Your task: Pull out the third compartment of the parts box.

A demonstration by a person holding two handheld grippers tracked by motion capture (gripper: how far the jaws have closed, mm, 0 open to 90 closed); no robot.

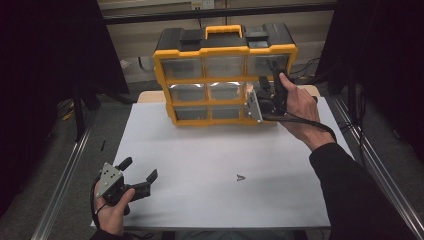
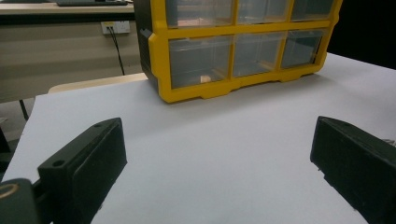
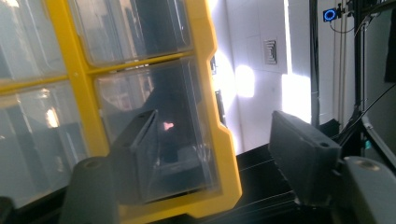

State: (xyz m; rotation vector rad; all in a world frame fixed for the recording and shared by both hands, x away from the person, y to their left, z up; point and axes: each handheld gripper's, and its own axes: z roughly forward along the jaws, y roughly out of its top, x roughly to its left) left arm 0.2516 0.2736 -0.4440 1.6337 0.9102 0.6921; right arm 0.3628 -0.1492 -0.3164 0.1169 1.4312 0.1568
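A white table [image 1: 210,165] carried a yellow-and-black drawer organiser [image 1: 225,75] standing upright at its far edge. The right gripper [image 1: 265,97] sat at the organiser's right end, its jaws partly spread astride the yellow side frame, while the left gripper [image 1: 137,175] rested spread and empty near the table's front left corner.

A recording lab: a white table [image 1: 210,165] on a metal-rail frame [image 1: 65,180], black curtains [image 1: 45,55] either side, trailing cables [image 1: 310,67], a wall socket [image 2: 115,27] behind.
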